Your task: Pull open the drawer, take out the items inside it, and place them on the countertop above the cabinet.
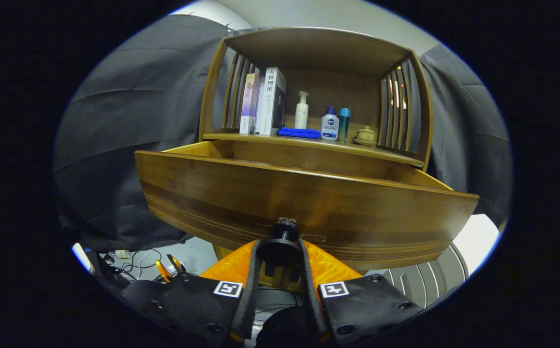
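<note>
Drawer (pixel 304 203): curved, glossy brown wood front, pulled well out beneath the countertop (pixel 309 143); interior hidden behind its top edge. Gripper (pixel 280 252): orange fingers clenched on dark round knob (pixel 282 241). Countertop holds books (pixel 264 101), bottles (pixel 322 118), blue cloth (pixel 299 132).

- a staged home corner set inside a recording booth
- a wooden cabinet (pixel 309 159) with a slatted open shelf holds household things: upright books (pixel 264 101), toiletry bottles (pixel 322 118), a folded blue cloth (pixel 299 132), a small lidded pot (pixel 366 135)
- dark cloth (pixel 130 135) hangs around it; loose cables (pixel 140 261) lie on the floor
</note>
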`<action>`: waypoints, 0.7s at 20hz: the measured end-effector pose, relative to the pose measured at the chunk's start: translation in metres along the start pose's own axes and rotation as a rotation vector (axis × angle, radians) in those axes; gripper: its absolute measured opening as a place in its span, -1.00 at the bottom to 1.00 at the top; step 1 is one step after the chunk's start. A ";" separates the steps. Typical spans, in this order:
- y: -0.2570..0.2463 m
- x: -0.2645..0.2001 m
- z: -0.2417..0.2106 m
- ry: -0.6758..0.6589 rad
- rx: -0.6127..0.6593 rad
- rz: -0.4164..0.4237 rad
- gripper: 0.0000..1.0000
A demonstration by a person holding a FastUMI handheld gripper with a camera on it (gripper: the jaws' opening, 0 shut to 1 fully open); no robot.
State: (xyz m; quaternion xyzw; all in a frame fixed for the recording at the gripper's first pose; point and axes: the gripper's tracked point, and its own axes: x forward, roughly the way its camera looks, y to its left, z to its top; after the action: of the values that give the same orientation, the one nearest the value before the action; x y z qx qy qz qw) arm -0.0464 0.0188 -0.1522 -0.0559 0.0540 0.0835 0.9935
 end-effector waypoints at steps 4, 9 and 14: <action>-0.020 -0.022 0.027 -0.067 -0.021 -0.014 0.35; -0.048 -0.029 0.089 -0.096 -0.002 -0.016 0.95; -0.050 0.005 0.143 -0.007 -0.032 0.042 0.96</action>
State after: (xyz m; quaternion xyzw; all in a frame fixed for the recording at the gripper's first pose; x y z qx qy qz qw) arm -0.0192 -0.0121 -0.0067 -0.0704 0.0503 0.1054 0.9907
